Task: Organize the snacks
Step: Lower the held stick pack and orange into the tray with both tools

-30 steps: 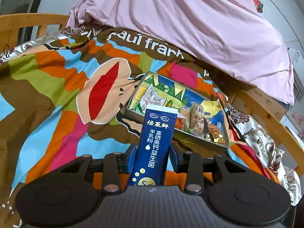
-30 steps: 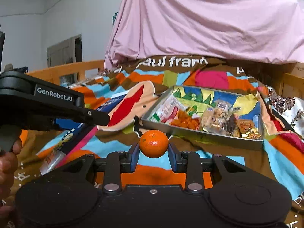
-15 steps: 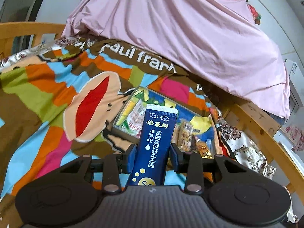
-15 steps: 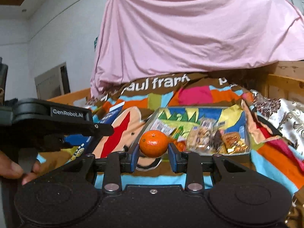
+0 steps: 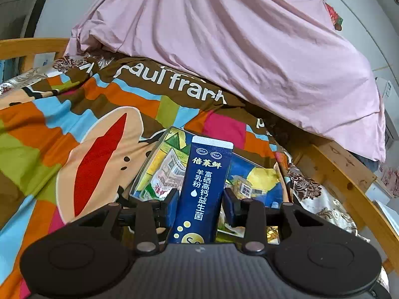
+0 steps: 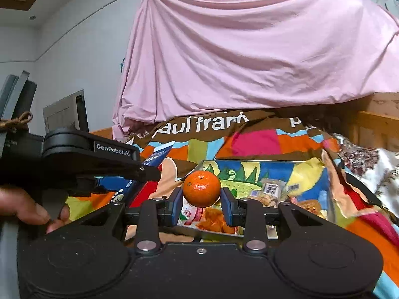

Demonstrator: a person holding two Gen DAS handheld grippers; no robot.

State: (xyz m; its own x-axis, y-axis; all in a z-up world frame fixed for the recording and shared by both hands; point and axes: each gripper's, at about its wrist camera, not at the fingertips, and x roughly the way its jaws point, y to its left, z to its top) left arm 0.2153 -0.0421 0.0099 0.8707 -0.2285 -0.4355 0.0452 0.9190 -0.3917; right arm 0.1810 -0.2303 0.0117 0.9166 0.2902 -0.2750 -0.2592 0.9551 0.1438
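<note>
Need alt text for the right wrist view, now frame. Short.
The right gripper holds a mandarin between its blue pads, above the near edge of a snack tray on a colourful blanket. At left, a hand holds the left gripper, which grips a blue carton. A pink sheet hangs behind.

Both wrist views face forward, near, sharing the tray point(image 5: 159, 147).
</note>
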